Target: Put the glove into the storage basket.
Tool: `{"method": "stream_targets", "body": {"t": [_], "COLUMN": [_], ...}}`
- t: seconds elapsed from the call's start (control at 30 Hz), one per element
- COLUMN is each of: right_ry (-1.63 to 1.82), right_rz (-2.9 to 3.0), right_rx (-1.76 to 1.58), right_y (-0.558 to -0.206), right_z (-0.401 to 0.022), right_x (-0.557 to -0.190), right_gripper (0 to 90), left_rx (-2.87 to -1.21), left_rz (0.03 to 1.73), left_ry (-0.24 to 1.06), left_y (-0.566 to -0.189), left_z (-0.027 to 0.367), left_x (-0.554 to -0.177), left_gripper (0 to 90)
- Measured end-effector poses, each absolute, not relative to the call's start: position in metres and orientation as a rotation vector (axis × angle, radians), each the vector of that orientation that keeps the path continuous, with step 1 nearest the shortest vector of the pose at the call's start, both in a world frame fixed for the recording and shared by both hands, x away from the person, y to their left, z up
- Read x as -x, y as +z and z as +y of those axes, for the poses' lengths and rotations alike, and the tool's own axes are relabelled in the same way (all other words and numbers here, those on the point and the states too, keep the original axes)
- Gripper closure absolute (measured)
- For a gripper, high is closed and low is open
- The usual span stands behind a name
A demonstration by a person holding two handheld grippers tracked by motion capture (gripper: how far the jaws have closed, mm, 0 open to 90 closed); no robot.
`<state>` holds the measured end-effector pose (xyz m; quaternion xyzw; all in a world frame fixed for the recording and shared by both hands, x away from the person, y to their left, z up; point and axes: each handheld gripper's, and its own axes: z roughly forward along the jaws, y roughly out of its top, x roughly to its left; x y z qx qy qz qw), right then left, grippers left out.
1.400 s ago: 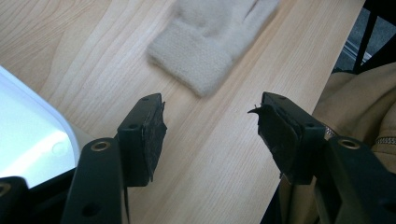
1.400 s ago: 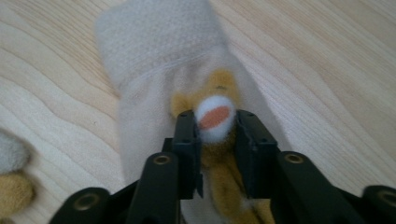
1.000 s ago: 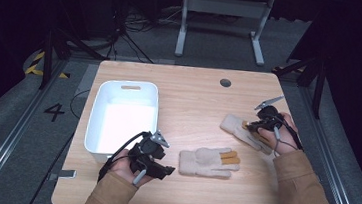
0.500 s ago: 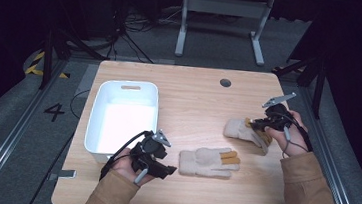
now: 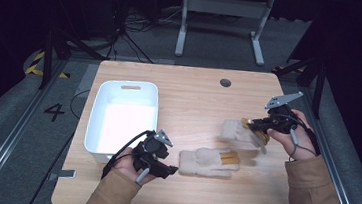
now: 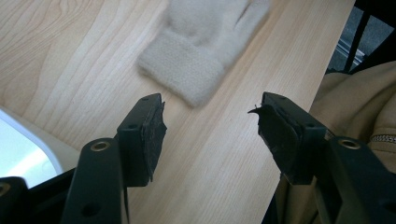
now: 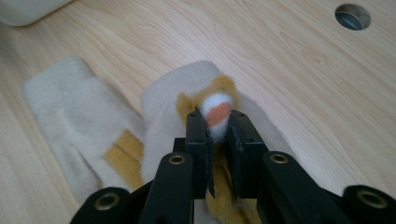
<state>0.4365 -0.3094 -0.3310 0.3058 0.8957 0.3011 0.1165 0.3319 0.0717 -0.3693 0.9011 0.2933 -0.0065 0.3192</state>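
1. My right claw (image 7: pixel 217 122) is clenched on the fingertip end of a cream glove with mustard-yellow fingers (image 7: pixel 205 93); in the right gripper view the two black jaws pinch a white and orange tip at the frame's centre.
2. In the high view that glove (image 5: pixel 239 131) is smeared with blur at right of centre, so I cannot tell how much of it is off the wooden table (image 5: pixel 200 94). My right claw (image 5: pixel 259 127) sits at its right edge, partly covered by my hand.
3. The second glove (image 5: pixel 208 162) lies flat at lower centre of the high view, cuff to the left. In the right gripper view it (image 7: pixel 70 116) lies at left, touching or passing under the held one; I cannot tell which.
4. In the left gripper view this second glove (image 6: pixel 201 51) is blurred and cut off by the top edge, with just the cuff and lower palm clear.
5. The white bin (image 5: pixel 125 114) stands at left of centre in the high view. Its inside is washed out bright, and I make out nothing in it. A corner of it (image 6: pixel 28 149) enters the lower left of the left gripper view.
6. My left claw (image 6: pixel 210 126) is released, jaws moderately apart over bare wood with nothing between them, the cuff just beyond their tips. In the high view it (image 5: pixel 170 170) rests at lower left of centre, just left of the second glove.
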Motion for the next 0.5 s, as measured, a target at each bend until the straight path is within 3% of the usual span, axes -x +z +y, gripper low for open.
{"method": "stream_targets", "body": {"t": [0.5], "right_ry": [0.953], "right_rz": [2.698], "right_rx": [-0.794], "right_y": [-0.326], "right_z": [-0.286], "right_x": [-0.42], "right_gripper": [79.8], "left_rx": [-2.372], "left_rz": [0.759], "left_ry": [-0.018], "left_y": [-0.368], "left_z": [0.067], "left_x": [-0.334], "left_gripper": [41.2]}}
